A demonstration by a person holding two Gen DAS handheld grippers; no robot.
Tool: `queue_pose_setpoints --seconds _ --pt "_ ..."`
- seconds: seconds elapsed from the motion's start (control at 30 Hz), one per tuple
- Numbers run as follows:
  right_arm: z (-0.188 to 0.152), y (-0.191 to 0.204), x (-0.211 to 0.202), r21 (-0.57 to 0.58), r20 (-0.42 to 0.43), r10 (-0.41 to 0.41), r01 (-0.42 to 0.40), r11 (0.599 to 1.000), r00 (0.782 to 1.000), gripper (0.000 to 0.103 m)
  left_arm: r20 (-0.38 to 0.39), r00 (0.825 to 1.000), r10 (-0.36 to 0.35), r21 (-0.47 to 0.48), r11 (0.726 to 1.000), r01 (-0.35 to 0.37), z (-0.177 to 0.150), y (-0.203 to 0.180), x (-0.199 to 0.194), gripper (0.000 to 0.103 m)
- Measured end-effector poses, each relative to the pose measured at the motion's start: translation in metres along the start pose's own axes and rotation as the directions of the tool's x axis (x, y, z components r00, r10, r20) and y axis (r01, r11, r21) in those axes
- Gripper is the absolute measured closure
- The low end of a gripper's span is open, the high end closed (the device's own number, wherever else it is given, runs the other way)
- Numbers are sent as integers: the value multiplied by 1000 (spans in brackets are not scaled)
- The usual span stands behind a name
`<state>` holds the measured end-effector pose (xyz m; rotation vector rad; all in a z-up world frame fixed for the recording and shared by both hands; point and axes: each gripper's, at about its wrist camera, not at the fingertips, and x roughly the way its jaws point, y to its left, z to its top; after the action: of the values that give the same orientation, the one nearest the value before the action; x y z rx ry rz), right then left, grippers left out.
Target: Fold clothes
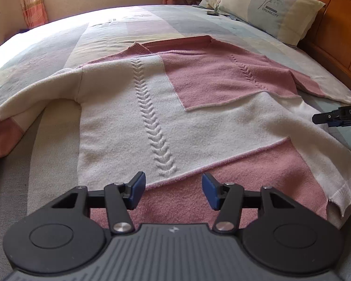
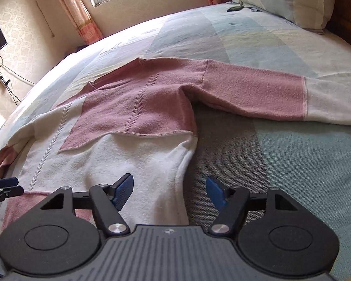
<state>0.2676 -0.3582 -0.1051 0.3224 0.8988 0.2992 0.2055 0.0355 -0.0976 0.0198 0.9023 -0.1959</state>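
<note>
A pink and white knitted sweater (image 1: 152, 107) lies spread flat on the bed, collar toward the far side, a cable stitch running down its white panel. My left gripper (image 1: 173, 193) hovers open over the pink hem band, nothing between its blue pads. In the right wrist view the sweater (image 2: 133, 117) shows its right sleeve (image 2: 257, 91) stretched out toward the right, pink then white at the cuff. My right gripper (image 2: 169, 193) is open above the sweater's white side edge, holding nothing. Each gripper shows at the other view's edge: the right gripper (image 1: 339, 116), the left gripper (image 2: 4, 187).
The bed cover (image 2: 292, 152) has pale blue, grey and cream blocks. A pillow (image 1: 273, 7) leans on the wooden headboard (image 1: 339, 37) at the far right. A small dark object (image 1: 211, 12) lies near the pillow. Curtains and a window stand behind the bed.
</note>
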Motion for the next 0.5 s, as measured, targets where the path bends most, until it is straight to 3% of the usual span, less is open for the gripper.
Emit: queue_pose_setpoints --seconds 0.07,0.13,0.17,0.3,0.43,0.5 --pt "1 -7 9 18 -24 13 -12 1000 1000 47 -25 1000 -9 -13 1000 9 -8 4 2 42" --pt "1 -3 10 -37 -20 -24 23 999 1000 81 -28 1000 -2 -4 1000 2 -12 7 -1 39" --pt "1 0 10 -65 -16 -42 41 997 999 87 -32 999 10 4 1000 -10 -13 9 -3 39" --pt "10 -2 5 -91 12 -101 102 991 995 85 -31 996 84 40 996 -83 -10 10 -14 40" --pt "4 29 -28 -213 104 -176 194 958 979 79 14 999 41 121 992 -42 -9 -4 -36 35" --pt "-10 57 -45 -343 117 -101 136 929 988 72 25 999 29 194 980 -33 -9 -19 -45 29"
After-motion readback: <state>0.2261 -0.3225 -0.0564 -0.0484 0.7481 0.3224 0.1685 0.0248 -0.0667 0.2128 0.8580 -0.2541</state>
